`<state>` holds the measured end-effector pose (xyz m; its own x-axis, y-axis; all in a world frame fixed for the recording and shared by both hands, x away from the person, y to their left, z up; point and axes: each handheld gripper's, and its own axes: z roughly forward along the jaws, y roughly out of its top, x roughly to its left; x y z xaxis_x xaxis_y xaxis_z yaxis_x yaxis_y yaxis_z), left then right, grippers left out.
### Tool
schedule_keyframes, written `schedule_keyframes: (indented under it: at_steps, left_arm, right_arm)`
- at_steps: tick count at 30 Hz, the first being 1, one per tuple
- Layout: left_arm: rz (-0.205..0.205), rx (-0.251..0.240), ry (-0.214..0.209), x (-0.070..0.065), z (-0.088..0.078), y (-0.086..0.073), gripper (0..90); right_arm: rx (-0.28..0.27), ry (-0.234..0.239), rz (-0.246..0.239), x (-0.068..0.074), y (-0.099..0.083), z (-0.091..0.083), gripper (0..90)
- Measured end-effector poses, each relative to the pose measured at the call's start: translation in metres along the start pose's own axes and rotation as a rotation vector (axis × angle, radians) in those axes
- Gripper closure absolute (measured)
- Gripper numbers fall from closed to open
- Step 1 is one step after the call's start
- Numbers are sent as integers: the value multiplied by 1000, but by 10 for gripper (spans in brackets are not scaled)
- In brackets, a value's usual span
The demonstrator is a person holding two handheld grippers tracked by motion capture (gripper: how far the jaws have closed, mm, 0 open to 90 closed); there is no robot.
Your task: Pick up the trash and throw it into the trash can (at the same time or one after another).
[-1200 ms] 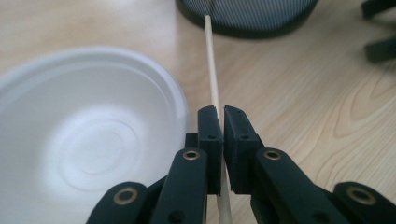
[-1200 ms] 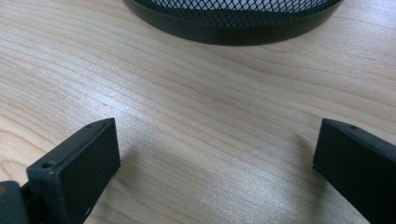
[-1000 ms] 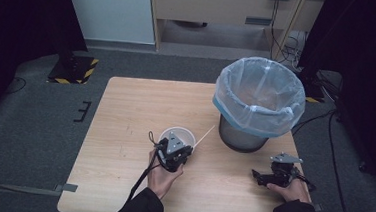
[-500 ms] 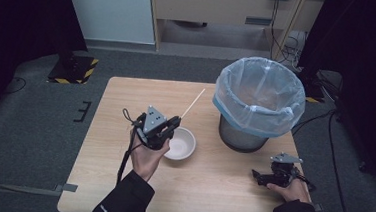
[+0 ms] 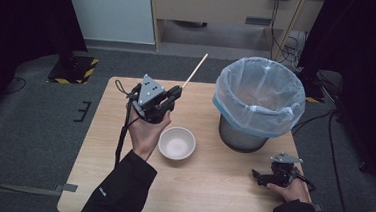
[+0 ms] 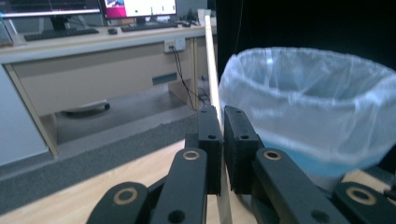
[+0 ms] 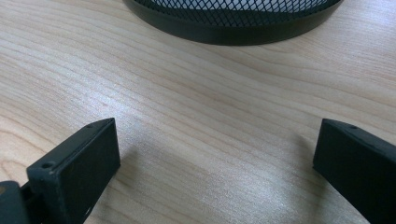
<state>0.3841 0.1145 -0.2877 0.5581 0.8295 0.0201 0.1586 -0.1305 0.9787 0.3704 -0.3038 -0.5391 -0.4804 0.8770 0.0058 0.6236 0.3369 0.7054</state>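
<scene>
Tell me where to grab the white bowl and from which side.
Take the white bowl by its thin rim, coming from above with one finger inside and one outside. It sits upright and open, and the side toward the right gripper looks free.

The left tool [image 5: 172, 96] has lifted the stick [image 5: 195, 71] clear of the bowl [image 5: 176, 143].

Bowl [image 5: 176, 143] left of bin [image 5: 259, 103]

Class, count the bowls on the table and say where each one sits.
1. The white bowl sits on the table, left of the lined bin, just below the left gripper.
</scene>
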Motion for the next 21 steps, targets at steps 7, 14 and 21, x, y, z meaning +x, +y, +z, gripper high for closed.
schedule_keyframes:
  at_steps: [7, 14, 21]
  left_arm:
    - [7, -24, -26, -6, 20, 20, 860]
    - [14, -36, -64, -18, 49, 38, 859]
    - [23, -26, -107, -33, 79, 49, 859]
  right_arm:
    - [0, 0, 1, 0, 0, 0, 8]
    - [-3, -1, 1, 0, 0, 0, 8]
    - [-2, 0, 0, 0, 0, 0, 8]
